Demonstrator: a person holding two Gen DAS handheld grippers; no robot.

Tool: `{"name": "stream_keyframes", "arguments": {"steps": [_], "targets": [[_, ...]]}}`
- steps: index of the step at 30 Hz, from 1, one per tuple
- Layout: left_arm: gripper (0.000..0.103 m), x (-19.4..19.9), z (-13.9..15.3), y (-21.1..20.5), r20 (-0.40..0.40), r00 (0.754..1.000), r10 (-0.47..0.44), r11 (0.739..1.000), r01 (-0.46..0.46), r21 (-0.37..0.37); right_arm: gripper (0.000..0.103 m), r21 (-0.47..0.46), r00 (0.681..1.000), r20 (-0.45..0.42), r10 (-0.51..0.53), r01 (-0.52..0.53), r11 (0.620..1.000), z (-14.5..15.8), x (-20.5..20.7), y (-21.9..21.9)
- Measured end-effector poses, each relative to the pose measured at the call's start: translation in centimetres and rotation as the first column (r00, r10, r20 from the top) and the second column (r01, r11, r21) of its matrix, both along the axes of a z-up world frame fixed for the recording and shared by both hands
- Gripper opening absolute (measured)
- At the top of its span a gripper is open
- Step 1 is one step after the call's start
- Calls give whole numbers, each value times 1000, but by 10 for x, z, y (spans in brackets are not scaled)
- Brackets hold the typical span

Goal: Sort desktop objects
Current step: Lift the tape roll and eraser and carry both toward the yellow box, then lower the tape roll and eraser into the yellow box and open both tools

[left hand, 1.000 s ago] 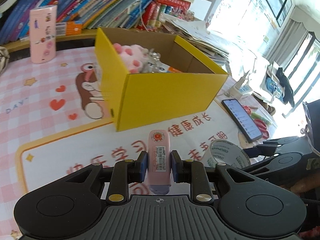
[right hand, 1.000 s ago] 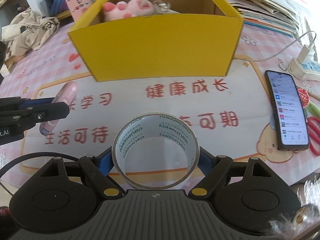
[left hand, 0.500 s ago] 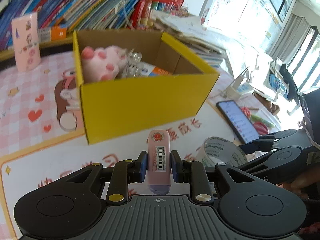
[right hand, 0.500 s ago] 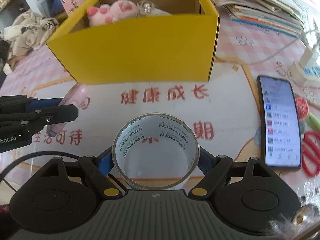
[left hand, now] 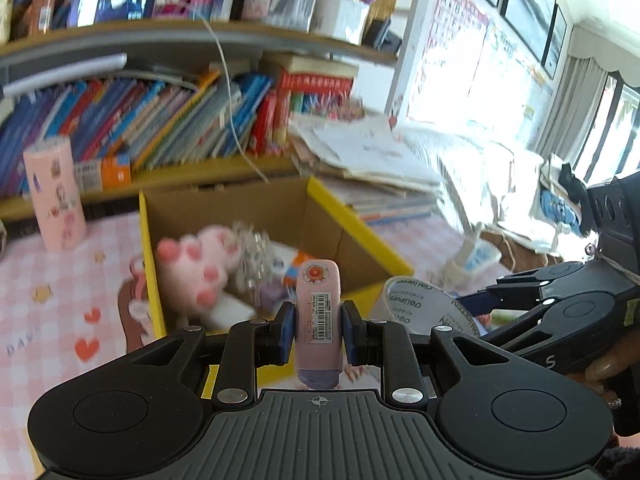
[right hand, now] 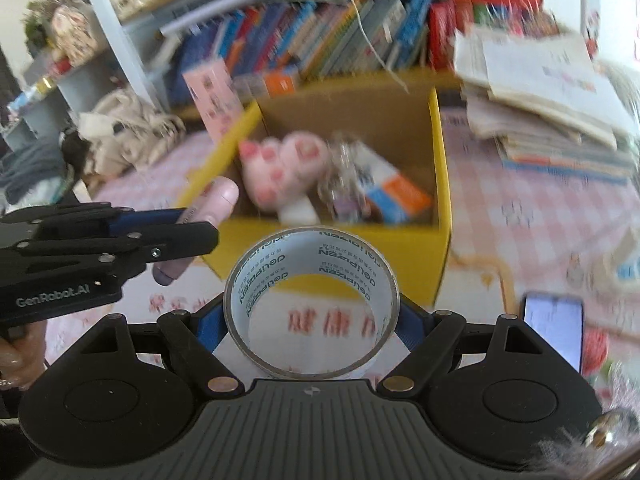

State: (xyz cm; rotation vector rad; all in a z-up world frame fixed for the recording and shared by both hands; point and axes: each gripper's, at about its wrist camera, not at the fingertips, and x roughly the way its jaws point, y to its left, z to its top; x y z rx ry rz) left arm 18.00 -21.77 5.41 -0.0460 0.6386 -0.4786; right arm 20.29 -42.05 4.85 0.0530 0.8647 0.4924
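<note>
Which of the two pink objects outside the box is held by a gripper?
The small pink case, clamped in the left gripper; the tall pink box stands alone beside the shelf.

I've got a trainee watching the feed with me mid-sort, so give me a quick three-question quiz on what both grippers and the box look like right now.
1. True or false: the left gripper is shut on a pink tube-shaped item with a barcode label.
2. What does the right gripper hold? A) the phone B) the roll of clear tape C) scissors
3. Fill in: the plush pink paw lies inside the ____ cardboard box.

Key
1. True. Its pads press both sides of the item.
2. B. The roll sits between the pads, its open centre facing the camera; the phone lies on the desk mat.
3. Yellow.
</note>
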Motion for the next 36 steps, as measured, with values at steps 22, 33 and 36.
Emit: {"name": "stream_keyframes", "arguments": {"steps": [22, 33, 36], "targets": [[23, 101, -23, -1, -25, 993, 111, 985, -107, 135, 82, -251, 974, 120, 191, -156, 955, -33, 130, 56], [23, 120, -58, -6, -123, 988, 97, 979, -72, 189, 82, -321, 963, 48, 267, -238, 917, -63, 147, 65], [23, 118, -59, -7, -125, 988, 91, 979, -66, 191, 82, -332, 957, 49, 285, -254, 909, -63, 145, 66]]}}
